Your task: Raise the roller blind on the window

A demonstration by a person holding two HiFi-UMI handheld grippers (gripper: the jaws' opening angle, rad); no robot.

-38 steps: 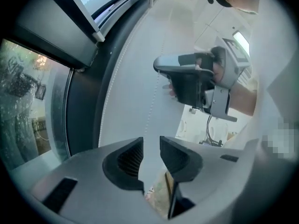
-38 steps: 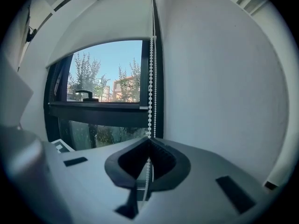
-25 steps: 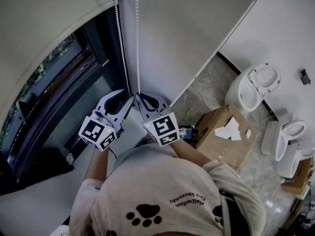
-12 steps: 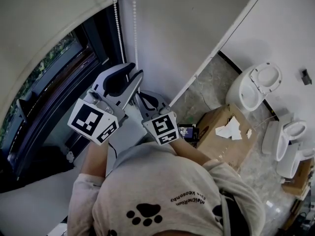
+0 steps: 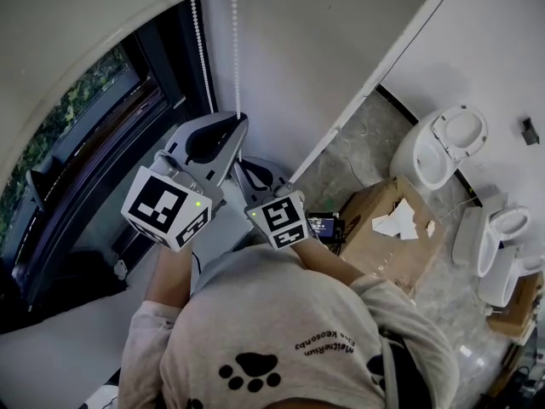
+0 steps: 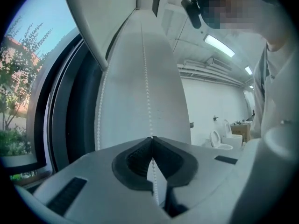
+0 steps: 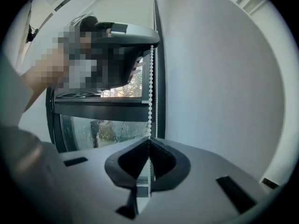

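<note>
Leftmost, the roller blind (image 5: pixel 77 32) covers the upper part of the window (image 5: pixel 89 156). Beside it, the left gripper (image 5: pixel 240 123) has just closed its jaws on the bead chain (image 5: pixel 236 49). Directly below, the right gripper (image 5: pixel 239 163) pinches the same strand, jaws clamped together. Further right, a cardboard box (image 5: pixel 383 241) and toilets (image 5: pixel 443 147) stand on the floor.

Matt grey plastic left gripper (image 6: pixel 151 139), ribbed dark pads (image 6: pixel 137 161); beaded cord (image 6: pixel 145 78) prob. glossy plastic.

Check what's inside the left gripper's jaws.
One strand of the bead chain: the left gripper has just closed on it, and it runs on down through the hollow behind the tips. The beads at the pinch itself are covered by the pads.
</note>
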